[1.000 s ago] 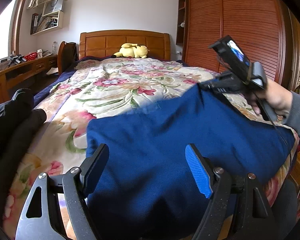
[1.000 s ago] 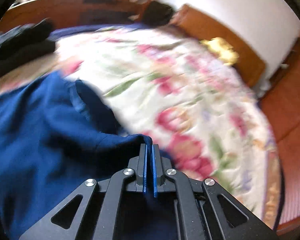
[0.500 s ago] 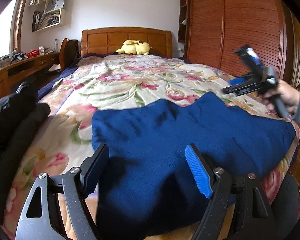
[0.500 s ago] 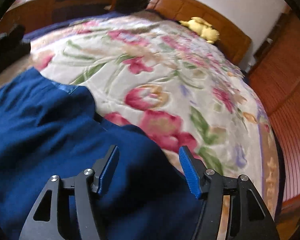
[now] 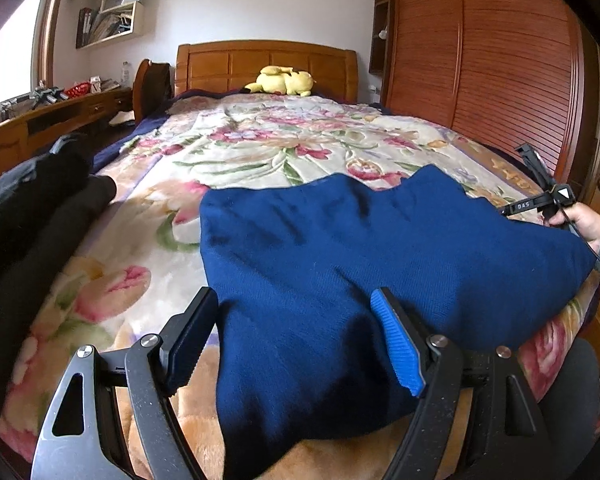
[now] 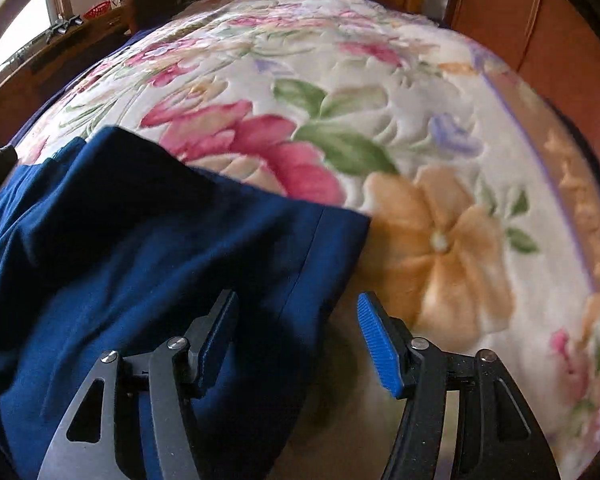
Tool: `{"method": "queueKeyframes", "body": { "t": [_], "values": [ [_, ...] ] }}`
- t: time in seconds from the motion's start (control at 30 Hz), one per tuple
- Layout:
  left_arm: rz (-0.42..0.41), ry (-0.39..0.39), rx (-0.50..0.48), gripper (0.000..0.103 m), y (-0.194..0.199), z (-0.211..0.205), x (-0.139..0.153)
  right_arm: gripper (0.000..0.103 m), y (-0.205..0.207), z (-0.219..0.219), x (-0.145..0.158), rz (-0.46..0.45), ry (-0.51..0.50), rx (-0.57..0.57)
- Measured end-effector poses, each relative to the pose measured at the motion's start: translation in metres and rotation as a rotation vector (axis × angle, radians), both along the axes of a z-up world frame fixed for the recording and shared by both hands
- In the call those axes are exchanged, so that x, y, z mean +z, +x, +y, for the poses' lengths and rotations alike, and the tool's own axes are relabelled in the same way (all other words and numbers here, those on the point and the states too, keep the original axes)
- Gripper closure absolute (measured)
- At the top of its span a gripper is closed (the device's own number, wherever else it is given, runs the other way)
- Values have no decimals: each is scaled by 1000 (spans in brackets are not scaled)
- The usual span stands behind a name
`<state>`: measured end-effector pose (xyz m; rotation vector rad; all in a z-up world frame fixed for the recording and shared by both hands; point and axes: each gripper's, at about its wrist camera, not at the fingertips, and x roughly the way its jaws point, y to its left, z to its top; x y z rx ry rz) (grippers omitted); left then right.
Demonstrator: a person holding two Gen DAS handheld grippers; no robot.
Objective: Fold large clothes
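A large navy blue garment [image 5: 340, 264] lies folded over on the near end of the floral bed cover [image 5: 268, 148]. My left gripper [image 5: 296, 336] is open and empty just above the garment's near left part. My right gripper [image 6: 296, 336] is open and empty, low over the garment's right edge [image 6: 332, 240], with one finger above the cloth and the other above the bed cover. The right gripper also shows in the left wrist view [image 5: 540, 196], held in a hand at the garment's far right side.
Dark clothes [image 5: 40, 208] are piled on the bed's left edge. A yellow plush toy [image 5: 284, 80] lies by the wooden headboard. A wooden desk [image 5: 40, 120] runs along the left and a slatted wardrobe [image 5: 500, 60] along the right.
My right gripper opened and let go of the garment's corner, which now lies flat on the bed. It then moved right and down to the garment's right edge. My left gripper stayed open.
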<state>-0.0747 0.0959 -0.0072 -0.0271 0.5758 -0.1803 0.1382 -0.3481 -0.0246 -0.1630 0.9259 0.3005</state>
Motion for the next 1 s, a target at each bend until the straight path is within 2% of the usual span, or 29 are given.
{"method": "queueKeyframes", "body": {
  "t": [0.03, 0.07, 0.1, 0.17, 0.27, 0.33, 0.37, 0.4, 0.43, 0.47, 0.5, 0.67, 0.77, 1.0],
  "values": [
    [-5, 0, 2, 24, -2, -1, 3, 81, 1, -2, 0, -4, 20, 11],
    [-9, 0, 2, 24, -4, -2, 5, 101, 1, -3, 1, -20, 2, 17],
    [-14, 1, 1, 24, -6, -5, 8, 101, -2, -3, 2, -64, -54, 12],
    [-35, 8, -8, 24, -13, -13, 16, 101, -13, -7, 9, -110, -100, -36],
    [-58, 11, -31, 24, -20, -26, 23, 101, -30, -19, 25, -148, -71, -98],
    [-58, -13, -68, 24, -21, -36, 27, 92, -48, -24, 38, -175, -47, -96],
    [-61, -19, -77, 24, -22, -38, 29, 83, -57, -24, 43, -187, -46, -91],
    [-67, -21, -86, 24, -23, -44, 30, 67, -69, -23, 49, -202, -45, -82],
    [-72, -18, -101, 24, -24, -51, 32, 57, -83, -23, 53, -217, -45, -74],
    [-72, -15, -112, 24, -24, -57, 33, 40, -97, -22, 57, -234, -41, -65],
    [-70, -15, -120, 24, -24, -61, 32, 36, -109, -21, 60, -246, -26, -49],
    [-48, -3, -164, 24, -23, -86, 25, 25, -163, -11, 59, -298, -12, 10],
    [-33, 20, -180, 24, -22, -97, 19, 21, -187, -12, 48, -293, 10, 7],
    [28, 76, -177, 24, -15, -111, -3, 19, -215, -24, 24, -279, 60, -65]
  ]
}}
